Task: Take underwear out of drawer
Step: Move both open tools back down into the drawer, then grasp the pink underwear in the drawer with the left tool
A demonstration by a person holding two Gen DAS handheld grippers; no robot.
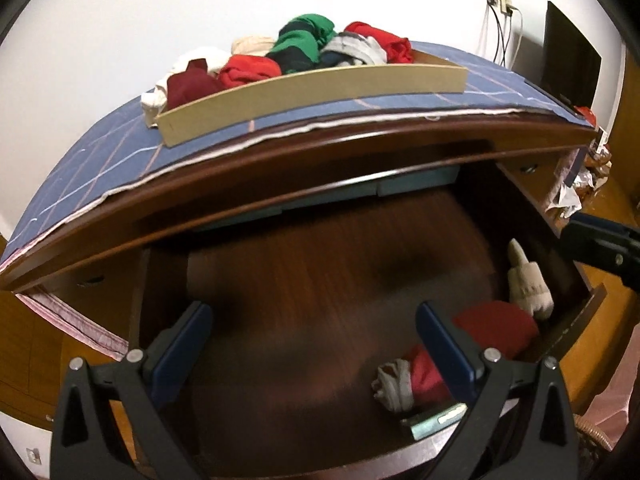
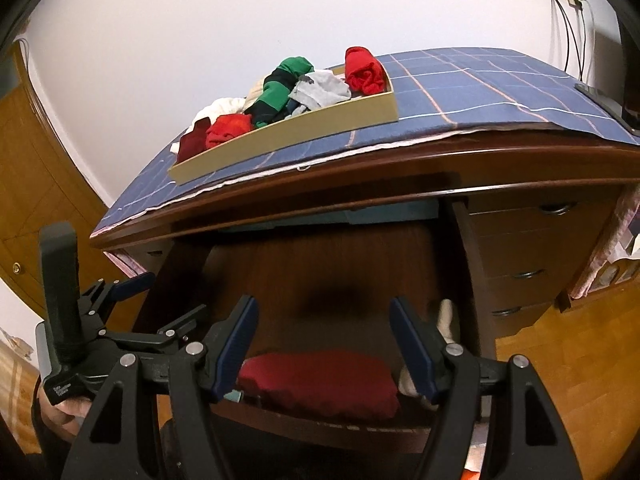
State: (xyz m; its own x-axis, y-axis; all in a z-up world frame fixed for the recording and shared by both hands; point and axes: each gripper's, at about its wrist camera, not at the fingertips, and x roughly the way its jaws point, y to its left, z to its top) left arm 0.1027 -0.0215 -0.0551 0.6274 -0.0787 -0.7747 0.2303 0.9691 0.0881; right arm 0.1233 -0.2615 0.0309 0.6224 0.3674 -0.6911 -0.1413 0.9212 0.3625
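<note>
Underwear, a dark red folded bundle (image 2: 320,384), lies at the front of the open drawer (image 2: 320,272), soft, light and easily crushed. Right gripper (image 2: 324,340) hangs spread above it, empty; left gripper (image 1: 316,340) spread too. Pinch its thick middle fold.

light: even indoor, bright wall | drawer (image 1: 320,272) floor dim, motion-blurred, dark shadow patch | edges: strong fisheye bend, black vignette
</note>
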